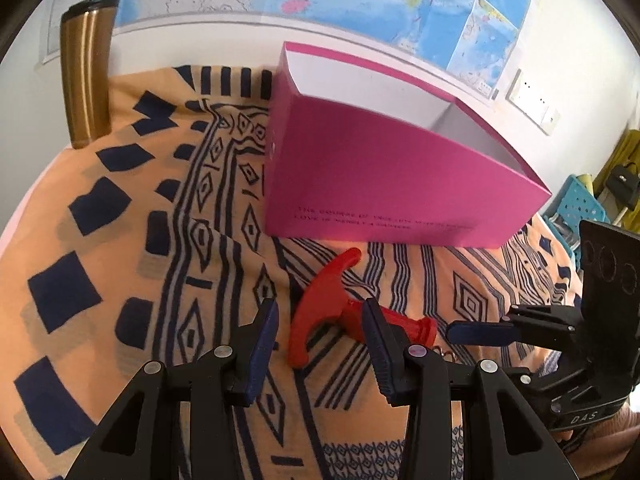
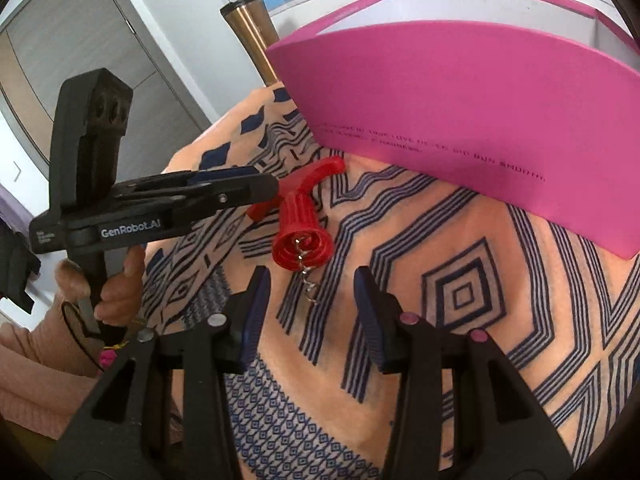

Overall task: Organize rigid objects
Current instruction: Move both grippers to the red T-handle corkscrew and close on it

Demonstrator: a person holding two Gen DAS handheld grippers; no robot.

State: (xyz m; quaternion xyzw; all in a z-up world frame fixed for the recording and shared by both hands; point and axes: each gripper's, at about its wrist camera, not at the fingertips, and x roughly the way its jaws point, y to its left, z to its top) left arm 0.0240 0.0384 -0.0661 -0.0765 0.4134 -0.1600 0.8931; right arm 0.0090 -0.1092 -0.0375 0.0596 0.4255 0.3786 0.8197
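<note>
A red plastic corkscrew (image 1: 324, 304) with a T-handle and a metal spiral lies on the patterned orange cloth (image 1: 120, 240), just in front of an open pink box (image 1: 380, 184). My left gripper (image 1: 320, 340) is open, its fingers on either side of the corkscrew's handle end. In the right wrist view the corkscrew (image 2: 300, 220) lies bell-end toward me, beyond my right gripper (image 2: 312, 304), which is open and empty. The left gripper (image 2: 224, 192) reaches in from the left there. The pink box (image 2: 460, 112) stands behind.
A gold tumbler (image 1: 86, 72) with a black lid stands at the far left of the cloth; it also shows in the right wrist view (image 2: 252, 28). A map covers the wall behind. A cabinet stands at the left in the right wrist view.
</note>
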